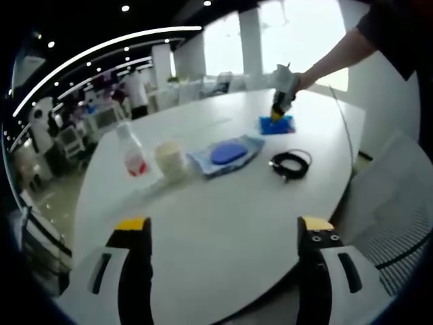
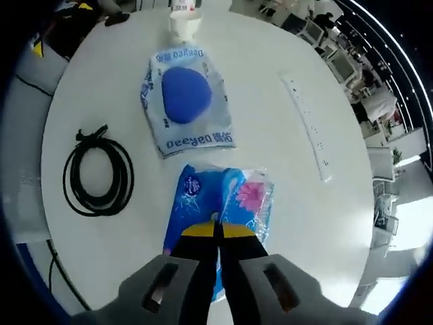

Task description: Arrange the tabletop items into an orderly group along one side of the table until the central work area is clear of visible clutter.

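Your right claw (image 2: 217,230) is closed, its yellow-tipped jaws pressed together over the near edge of the blue tissue pack (image 2: 220,206), which lies flat on the white bench (image 2: 277,142). Whether the jaws pinch the wrapper or only rest on it cannot be told. Directly ahead of this claw, beyond the tissue pack, lies the blue-and-white pouch (image 2: 187,101) with a round blue centre. Farther ahead stands the white cup (image 2: 184,26), touching the pouch's far end. To the left of the claw, well apart from the tissue pack, lies the coiled black cable (image 2: 99,175). To the right, a white power strip (image 2: 306,125) lies along the bench.

Your left claw (image 1: 223,227) is open, jaws spread wide and holding nothing, above the near edge of the bench (image 1: 223,223). Ahead of it, from left to right, stand the clear bottle with red label (image 1: 132,152) and the white cup (image 1: 170,159), then the pouch (image 1: 227,154) and the cable (image 1: 290,164). At the far right the right claw (image 1: 279,115) rests on the tissue pack (image 1: 276,124), held by a person's arm (image 1: 338,57).
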Available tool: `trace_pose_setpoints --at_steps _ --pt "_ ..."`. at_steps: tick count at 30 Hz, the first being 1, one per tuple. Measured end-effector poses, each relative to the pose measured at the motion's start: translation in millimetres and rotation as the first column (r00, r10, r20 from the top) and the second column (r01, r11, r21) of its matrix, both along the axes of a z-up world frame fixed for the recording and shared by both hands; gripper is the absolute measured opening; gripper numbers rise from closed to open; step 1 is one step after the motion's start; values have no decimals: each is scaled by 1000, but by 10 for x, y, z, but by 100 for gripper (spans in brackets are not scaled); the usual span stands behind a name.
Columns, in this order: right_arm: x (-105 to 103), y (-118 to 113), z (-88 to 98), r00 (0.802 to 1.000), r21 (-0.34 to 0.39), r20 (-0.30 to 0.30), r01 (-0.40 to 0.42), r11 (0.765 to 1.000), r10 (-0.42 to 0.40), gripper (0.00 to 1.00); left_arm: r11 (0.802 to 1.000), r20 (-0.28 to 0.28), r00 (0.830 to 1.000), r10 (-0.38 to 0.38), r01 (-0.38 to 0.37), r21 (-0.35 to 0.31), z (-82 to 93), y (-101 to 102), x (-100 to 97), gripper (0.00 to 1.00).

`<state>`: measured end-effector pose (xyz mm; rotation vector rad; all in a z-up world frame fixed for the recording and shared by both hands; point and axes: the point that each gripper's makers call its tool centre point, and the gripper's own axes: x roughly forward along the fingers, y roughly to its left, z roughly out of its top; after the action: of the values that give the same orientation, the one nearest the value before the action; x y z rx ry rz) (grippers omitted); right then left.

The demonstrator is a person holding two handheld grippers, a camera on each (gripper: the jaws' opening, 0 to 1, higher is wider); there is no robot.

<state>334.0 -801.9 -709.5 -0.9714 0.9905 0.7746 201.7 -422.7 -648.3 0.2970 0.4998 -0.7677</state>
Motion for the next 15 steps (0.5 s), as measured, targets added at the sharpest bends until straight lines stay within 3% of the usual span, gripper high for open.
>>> trace_pose_setpoints --at_steps 6,11,15 --pt "-31 33 -20 994 -48 -11 -112 993 111 0 1000 -1 1000 6 -6 7 -5 12 4 85" --pt "86 -34 -87 976 -85 -13 -219 972 219 0 1000 -1 1000 10 -10 11 -9 24 11 84" --pt "122 -41 -133 966 -94 -17 -258 961 258 0 1000 -2 1000 10 -10 14 -15 32 14 84"
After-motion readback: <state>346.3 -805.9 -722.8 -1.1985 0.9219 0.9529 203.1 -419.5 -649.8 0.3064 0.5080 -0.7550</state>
